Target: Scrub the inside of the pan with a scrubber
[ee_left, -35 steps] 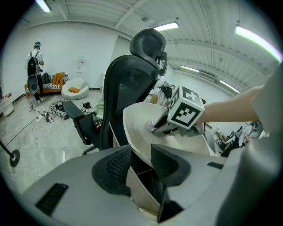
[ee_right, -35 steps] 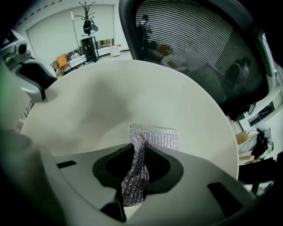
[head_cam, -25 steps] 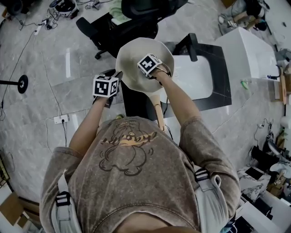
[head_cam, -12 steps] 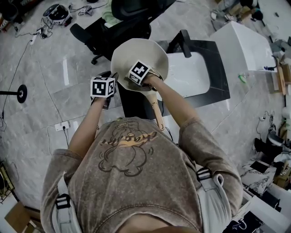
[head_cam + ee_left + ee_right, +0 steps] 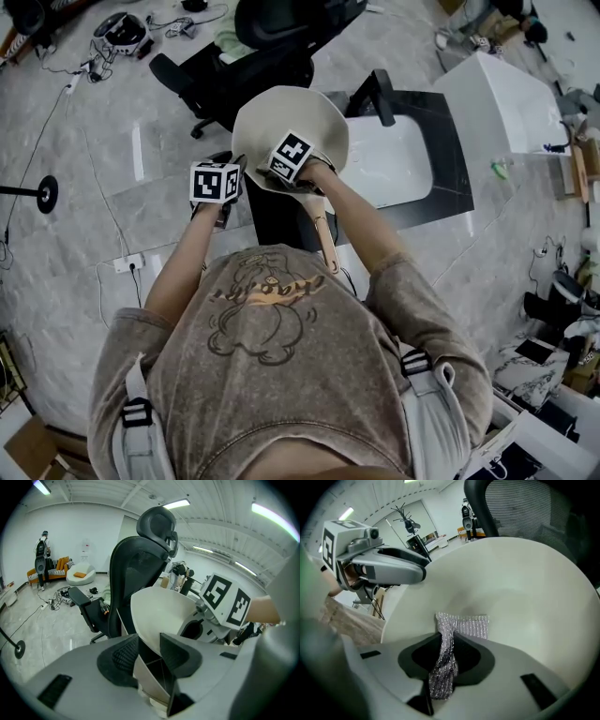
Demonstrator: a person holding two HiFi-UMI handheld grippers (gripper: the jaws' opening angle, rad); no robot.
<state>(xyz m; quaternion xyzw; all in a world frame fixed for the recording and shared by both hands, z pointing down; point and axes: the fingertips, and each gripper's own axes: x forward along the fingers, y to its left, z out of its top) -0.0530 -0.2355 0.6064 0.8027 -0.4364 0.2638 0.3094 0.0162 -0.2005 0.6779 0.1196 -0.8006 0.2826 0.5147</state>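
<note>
Mid-scrub: my L gripper (image 5: 148,654) clamps pan (image 5: 292,117) rim, R gripper (image 5: 446,654) pinches scrubber (image 5: 464,625) inside; next needs firm, pressed strokes.

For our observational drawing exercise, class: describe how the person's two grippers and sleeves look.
The left gripper and right gripper both have pale grey bodies with black jaws. Each carries a white cube printed with black square markers. The person wears a short-sleeved, brownish printed T-shirt.
</note>
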